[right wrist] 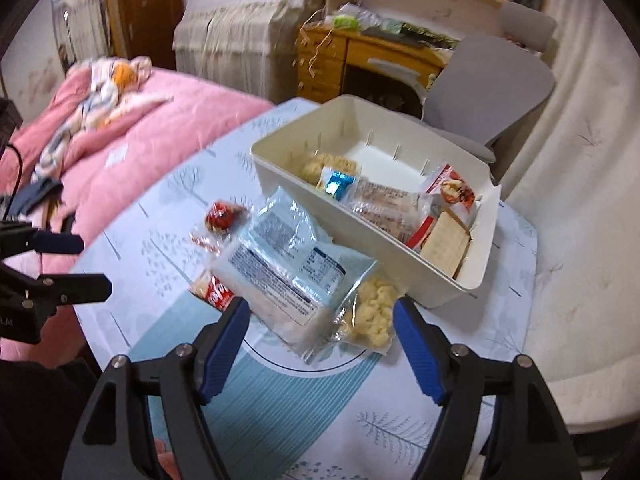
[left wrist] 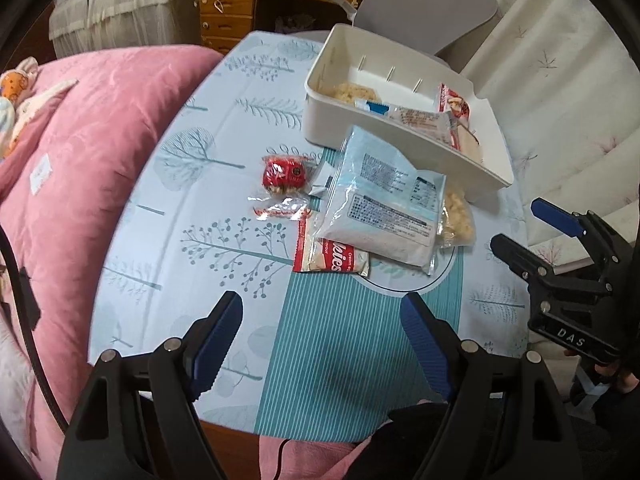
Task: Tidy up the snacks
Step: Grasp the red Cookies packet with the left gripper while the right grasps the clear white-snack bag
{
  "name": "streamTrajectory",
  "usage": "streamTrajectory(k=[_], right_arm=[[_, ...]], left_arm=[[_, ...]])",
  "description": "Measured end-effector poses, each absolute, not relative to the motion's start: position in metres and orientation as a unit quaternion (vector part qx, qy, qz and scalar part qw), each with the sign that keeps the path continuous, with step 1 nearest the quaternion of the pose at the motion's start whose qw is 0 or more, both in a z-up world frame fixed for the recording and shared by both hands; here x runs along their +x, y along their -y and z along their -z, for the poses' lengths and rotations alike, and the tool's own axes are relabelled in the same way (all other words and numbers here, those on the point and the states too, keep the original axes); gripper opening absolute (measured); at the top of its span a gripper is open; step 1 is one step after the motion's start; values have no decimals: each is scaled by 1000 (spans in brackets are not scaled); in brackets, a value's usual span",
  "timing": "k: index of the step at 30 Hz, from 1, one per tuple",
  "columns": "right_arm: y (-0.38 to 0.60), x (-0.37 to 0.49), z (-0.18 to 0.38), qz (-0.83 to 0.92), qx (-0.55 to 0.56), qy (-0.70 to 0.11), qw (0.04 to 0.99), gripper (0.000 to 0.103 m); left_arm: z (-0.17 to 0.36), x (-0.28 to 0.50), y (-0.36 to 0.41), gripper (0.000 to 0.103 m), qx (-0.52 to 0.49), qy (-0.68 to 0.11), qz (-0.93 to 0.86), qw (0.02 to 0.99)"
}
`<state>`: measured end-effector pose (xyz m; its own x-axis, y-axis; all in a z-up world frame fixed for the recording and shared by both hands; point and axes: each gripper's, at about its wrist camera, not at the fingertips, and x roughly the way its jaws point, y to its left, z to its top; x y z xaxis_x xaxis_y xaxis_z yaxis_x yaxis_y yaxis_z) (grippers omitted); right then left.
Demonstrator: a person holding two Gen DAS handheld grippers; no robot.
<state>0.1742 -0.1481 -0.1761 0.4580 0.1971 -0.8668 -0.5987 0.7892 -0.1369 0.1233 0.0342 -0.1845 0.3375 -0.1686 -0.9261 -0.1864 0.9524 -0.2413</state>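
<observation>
snacks are spread on a tree-patterned table [left wrist: 168, 216] beside a white bin [left wrist: 320, 120], and both grippers are held spread and empty.

the bin is seen at the table's far side with several packets inside. a large pale blue packet [left wrist: 380, 204] is laid just in front of it, its top edge leaning on the bin wall, over a red-and-white biscuit packet [left wrist: 332, 262] and partly over a clear bag of puffed pieces [left wrist: 456, 216]. a small red wrapped snack [left wrist: 282, 174] is placed just left of these. the left gripper [left wrist: 322, 344] is held above bare cloth near the table's near edge, fingers wide apart, nothing touched. the right gripper [right wrist: 320, 344] is poised with its fingers parted, the blue packet and puffed bag framed between the tips; contact cannot be told.
</observation>
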Motion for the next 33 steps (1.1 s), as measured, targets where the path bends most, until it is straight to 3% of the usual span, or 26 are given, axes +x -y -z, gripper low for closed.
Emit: streamTrajectory(k=[7,12,15,33], right_arm=[[133,190,203,-243,-278,-493,788,80],[120,197,220,-262,-333,-482,766,96],[114,201,233,-272,-366,-474,753,99],[106,203,280,-367,-469,-397,699,103]], left_arm=[[223,144,-38,80,-156,-589,12,793],[255,160,-39,80,-155,-603,18,782],[269,170,-35,80,-140,-605,11,784],[311,218,14,80,-111,-649,42,752]])
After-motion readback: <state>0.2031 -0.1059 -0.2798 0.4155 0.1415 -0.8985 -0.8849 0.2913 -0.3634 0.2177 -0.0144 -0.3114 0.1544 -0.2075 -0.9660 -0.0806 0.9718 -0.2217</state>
